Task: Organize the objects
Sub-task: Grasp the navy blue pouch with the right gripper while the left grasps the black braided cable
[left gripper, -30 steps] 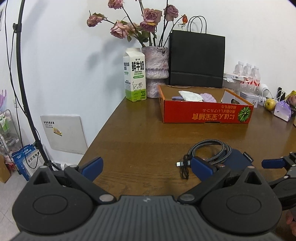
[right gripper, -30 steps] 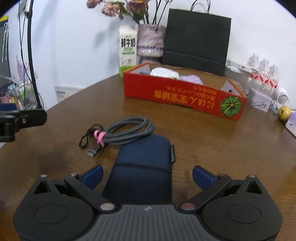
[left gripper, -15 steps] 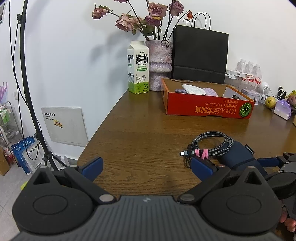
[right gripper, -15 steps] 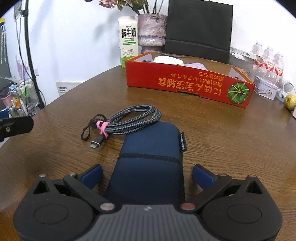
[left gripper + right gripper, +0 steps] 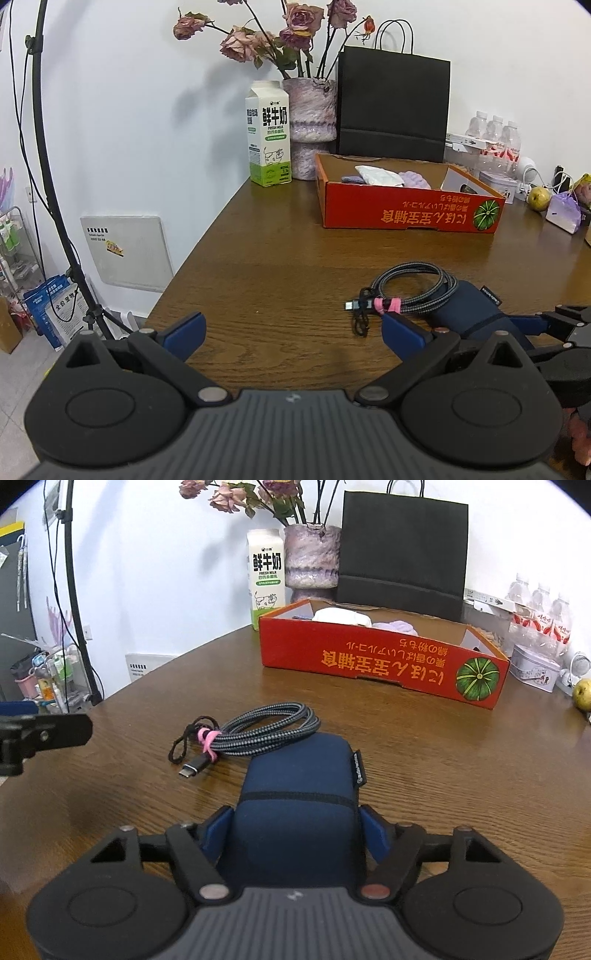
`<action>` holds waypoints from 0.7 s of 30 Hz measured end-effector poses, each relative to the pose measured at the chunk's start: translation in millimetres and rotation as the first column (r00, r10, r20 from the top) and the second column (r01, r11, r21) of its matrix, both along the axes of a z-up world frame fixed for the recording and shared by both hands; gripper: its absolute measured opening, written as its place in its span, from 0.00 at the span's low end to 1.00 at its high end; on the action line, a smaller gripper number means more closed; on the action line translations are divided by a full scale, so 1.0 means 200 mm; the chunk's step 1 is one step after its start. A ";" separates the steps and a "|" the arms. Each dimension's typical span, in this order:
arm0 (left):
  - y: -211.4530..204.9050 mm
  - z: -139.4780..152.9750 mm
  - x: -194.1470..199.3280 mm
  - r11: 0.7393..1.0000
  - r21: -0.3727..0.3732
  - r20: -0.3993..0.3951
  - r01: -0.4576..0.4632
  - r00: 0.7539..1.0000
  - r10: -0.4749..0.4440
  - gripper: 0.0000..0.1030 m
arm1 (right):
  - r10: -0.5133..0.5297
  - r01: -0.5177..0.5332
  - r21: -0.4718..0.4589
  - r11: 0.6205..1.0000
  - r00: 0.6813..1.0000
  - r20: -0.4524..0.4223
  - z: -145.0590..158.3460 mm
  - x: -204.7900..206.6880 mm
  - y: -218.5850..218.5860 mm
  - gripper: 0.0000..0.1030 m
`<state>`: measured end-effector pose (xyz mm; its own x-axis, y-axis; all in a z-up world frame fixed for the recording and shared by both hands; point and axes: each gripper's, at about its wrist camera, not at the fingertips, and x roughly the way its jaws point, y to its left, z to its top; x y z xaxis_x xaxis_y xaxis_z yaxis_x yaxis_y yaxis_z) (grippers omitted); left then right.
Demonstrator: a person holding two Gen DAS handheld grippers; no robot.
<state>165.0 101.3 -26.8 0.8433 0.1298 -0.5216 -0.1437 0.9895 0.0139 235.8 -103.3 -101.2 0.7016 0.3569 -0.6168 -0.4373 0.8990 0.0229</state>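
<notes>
Pouch [image 5: 299,805] lies on table [image 5: 443,757] w/ cable [image 5: 266,731] touching its far end; right gripper [image 5: 297,830] closing around it, pads seemingly touching. Lifting could drag cable.

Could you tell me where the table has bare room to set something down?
Bare wood lies between the red box and the coiled cable, and left of the cable toward the table edge. It is crowded right of the box, around the bottles and the pear.
</notes>
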 end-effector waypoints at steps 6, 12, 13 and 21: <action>-0.05 0.01 0.03 1.000 0.008 -0.004 0.006 1.000 -0.006 1.00 | 0.016 -0.016 0.004 1.000 0.999 0.029 0.01 -0.02 -0.04 0.60; -0.08 0.02 0.07 1.000 0.000 -0.003 0.010 1.000 -0.010 1.00 | -0.008 0.007 0.012 1.000 0.999 0.050 0.02 -0.02 -0.12 0.59; -0.08 0.02 0.08 1.000 0.001 -0.005 0.010 1.000 -0.010 1.00 | -0.014 0.014 0.012 1.000 0.998 0.057 0.02 -0.02 -0.13 0.59; -0.14 -0.01 0.18 0.999 -0.022 -0.031 0.028 0.999 -0.029 1.00 | -0.076 0.075 0.013 0.997 0.992 0.097 0.04 0.03 -0.28 0.59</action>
